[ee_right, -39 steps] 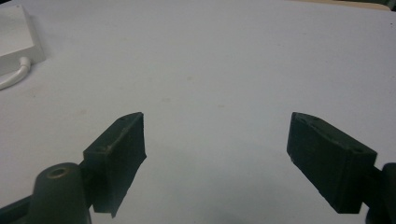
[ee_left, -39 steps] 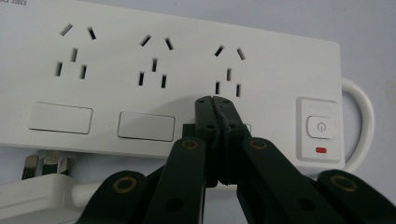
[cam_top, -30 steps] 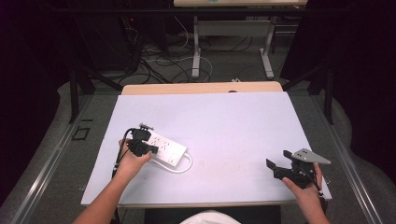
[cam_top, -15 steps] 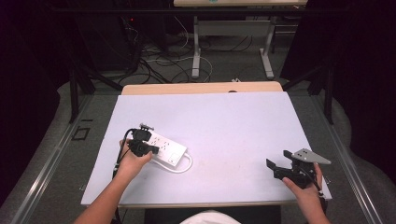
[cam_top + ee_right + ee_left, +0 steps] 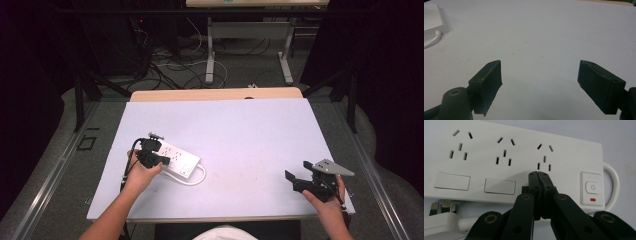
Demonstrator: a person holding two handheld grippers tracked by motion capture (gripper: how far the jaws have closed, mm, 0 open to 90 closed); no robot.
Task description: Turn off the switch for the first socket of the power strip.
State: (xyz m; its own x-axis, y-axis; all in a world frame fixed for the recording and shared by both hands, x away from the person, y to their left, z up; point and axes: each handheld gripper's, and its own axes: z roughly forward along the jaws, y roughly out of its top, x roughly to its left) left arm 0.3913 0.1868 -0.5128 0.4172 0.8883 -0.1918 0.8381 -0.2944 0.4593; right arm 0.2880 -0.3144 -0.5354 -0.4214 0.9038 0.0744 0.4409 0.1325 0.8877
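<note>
White power strip (image 5: 177, 160) on table (image 5: 240, 130)

A hand-held gripper (image 5: 538, 173), its two black jaws pressed together, rests its tips on the face of a white power strip (image 5: 511, 162) just below the third group of socket holes (image 5: 544, 157). The strip lies on a pale bench (image 5: 619, 135). A power button (image 5: 593, 187) with a small red indicator (image 5: 593, 200) sits at the right end, where a white cable (image 5: 615, 185) loops out. A white plug (image 5: 441, 216) lies at lower left.
</note>
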